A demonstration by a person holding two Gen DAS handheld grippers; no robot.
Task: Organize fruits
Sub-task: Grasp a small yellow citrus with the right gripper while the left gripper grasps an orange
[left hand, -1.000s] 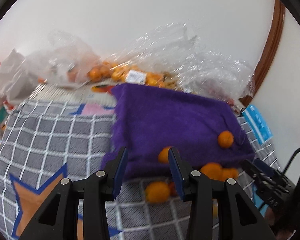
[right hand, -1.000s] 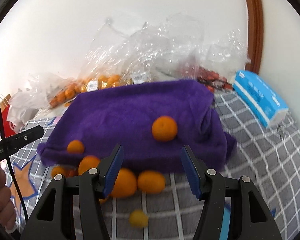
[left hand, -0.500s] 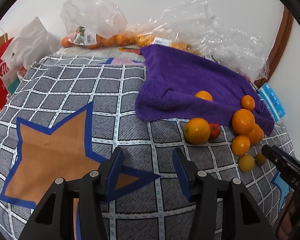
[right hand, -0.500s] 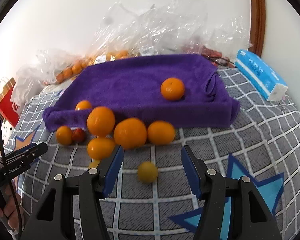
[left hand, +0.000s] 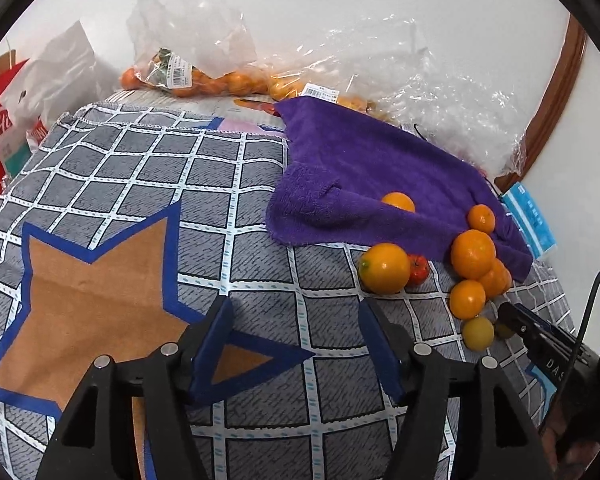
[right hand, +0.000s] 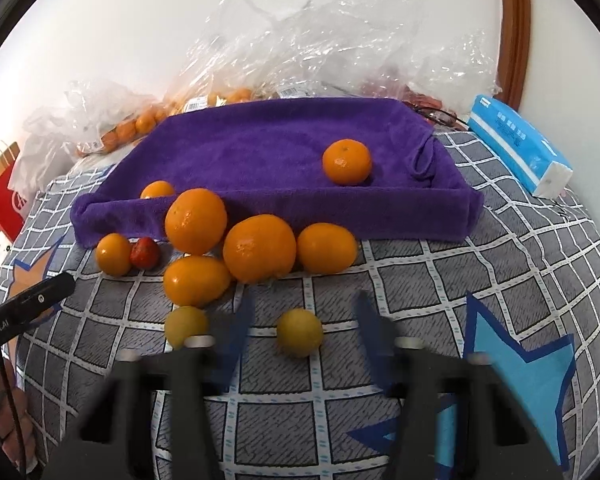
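Several oranges (right hand: 259, 248) lie in a cluster on the checked cloth, against the front edge of a purple towel (right hand: 260, 152). A small red fruit (right hand: 145, 253) sits at the cluster's left, and one orange (right hand: 347, 161) rests on the towel. Two small yellow fruits lie nearest me. My right gripper (right hand: 304, 304) is motion-blurred, its jaws closing around one yellow fruit (right hand: 300, 332) with gaps still showing on both sides. My left gripper (left hand: 295, 306) hovers over bare cloth left of the big orange (left hand: 384, 268), its jaws opening with nothing between them.
Clear plastic bags (left hand: 196, 32) holding more oranges line the wall behind the towel. A blue tissue pack (right hand: 520, 144) lies at the right, and a red paper bag (left hand: 0, 120) stands at the far left. The star-patterned cloth (left hand: 100, 200) stretches to the left.
Both grippers dropped back from the towel, so the fruit cluster now lies ahead of them. The left jaws have widened. The right jaws, steady before, are now blurred around the yellow fruit.
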